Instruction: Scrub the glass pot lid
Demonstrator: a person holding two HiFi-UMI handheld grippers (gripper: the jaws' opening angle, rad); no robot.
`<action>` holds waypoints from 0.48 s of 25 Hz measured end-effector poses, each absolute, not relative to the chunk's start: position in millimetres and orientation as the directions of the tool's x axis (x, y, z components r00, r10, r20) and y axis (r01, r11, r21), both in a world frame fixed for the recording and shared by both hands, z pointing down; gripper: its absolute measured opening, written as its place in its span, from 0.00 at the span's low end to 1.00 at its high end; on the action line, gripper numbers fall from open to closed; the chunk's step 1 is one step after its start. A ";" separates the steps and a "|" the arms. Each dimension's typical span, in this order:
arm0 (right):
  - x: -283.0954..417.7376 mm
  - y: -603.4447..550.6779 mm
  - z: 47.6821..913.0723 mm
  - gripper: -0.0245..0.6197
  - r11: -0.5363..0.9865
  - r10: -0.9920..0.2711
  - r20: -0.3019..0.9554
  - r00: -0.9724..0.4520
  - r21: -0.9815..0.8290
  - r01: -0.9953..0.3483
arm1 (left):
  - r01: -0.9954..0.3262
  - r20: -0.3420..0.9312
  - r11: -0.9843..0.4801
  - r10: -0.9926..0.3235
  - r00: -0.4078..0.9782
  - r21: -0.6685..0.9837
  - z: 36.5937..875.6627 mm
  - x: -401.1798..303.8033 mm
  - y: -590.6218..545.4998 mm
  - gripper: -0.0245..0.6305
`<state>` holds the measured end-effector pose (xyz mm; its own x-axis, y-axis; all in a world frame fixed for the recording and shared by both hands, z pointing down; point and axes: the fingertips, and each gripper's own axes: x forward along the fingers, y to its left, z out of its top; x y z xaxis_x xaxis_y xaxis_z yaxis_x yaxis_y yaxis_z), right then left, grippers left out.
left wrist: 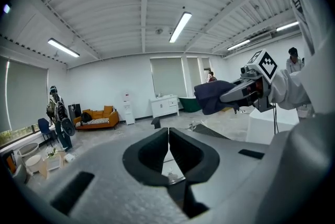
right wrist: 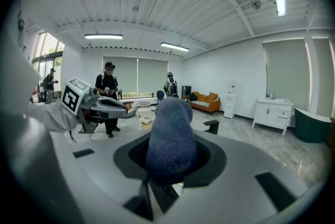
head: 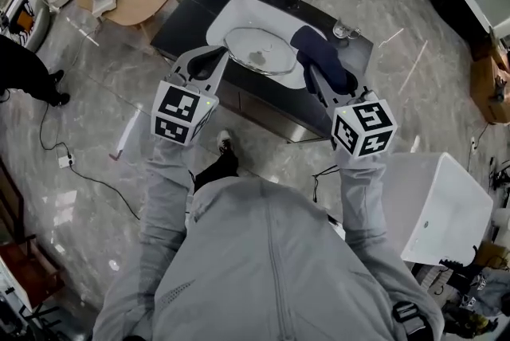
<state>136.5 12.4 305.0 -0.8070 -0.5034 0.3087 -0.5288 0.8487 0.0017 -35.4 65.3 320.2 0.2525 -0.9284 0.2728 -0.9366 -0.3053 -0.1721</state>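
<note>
While the left gripper's (left wrist: 168,133) jaws press together with nothing seen between them, the right gripper's (head: 317,80) jaws clamp a dark blue cloth (right wrist: 170,136) that bulges out past their tips. Both grippers hang over a white sink basin (head: 232,11) set in a dark counter (head: 190,14). The glass pot lid (head: 259,51) lies in the basin, with the left tips just beside its left rim and the cloth over its right edge.

Holding both my arms forward, grey sleeves reaching out to grippers. My left gripper (head: 212,60) is pointing ahead and inward, jaws pressing together, only thin seam between. My right gripper (head: 318,79) is angling inward, jaws clamping dark blue cloth (head: 322,52) bulging past tips.
</note>
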 end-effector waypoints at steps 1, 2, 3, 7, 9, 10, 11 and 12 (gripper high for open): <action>126.6 4.7 307.1 0.23 0.849 -0.502 0.318 -0.805 0.001 -0.529 | -0.935 0.277 -0.312 -0.925 0.259 -0.169 321.2 -43.9 55.8 0.08; 117.1 -3.3 309.0 0.23 0.849 -0.500 0.327 -0.802 0.000 -0.529 | -0.934 0.281 -0.318 -0.923 0.264 -0.166 321.9 -52.1 46.2 0.08; 108.0 -11.1 311.3 0.23 0.849 -0.497 0.337 -0.799 -0.001 -0.528 | -0.933 0.284 -0.323 -0.920 0.269 -0.161 322.8 -59.8 36.7 0.08; 75.6 -36.6 328.0 0.23 0.852 -0.480 0.398 -0.782 -0.004 -0.524 | -0.927 0.302 -0.345 -0.908 0.290 -0.147 331.3 -85.8 6.0 0.08; 60.9 -48.0 341.0 0.23 0.853 -0.469 0.433 -0.770 -0.007 -0.523 | -0.923 0.312 -0.359 -0.900 0.304 -0.137 337.4 -95.9 -6.7 0.08; 54.0 -53.1 348.4 0.23 0.853 -0.462 0.450 -0.764 -0.011 -0.522 | -0.920 0.319 -0.368 -0.895 0.313 -0.131 341.4 -100.2 -12.6 0.08; 47.7 -57.5 356.0 0.23 0.852 -0.455 0.466 -0.759 -0.020 -0.522 | -0.917 0.328 -0.379 -0.888 0.322 -0.124 346.2 -104.1 -18.1 0.08; 41.9 -61.4 363.7 0.23 0.851 -0.448 0.481 -0.754 -0.029 -0.524 | -0.913 0.337 -0.390 -0.881 0.332 -0.118 351.4 -107.7 -23.3 0.08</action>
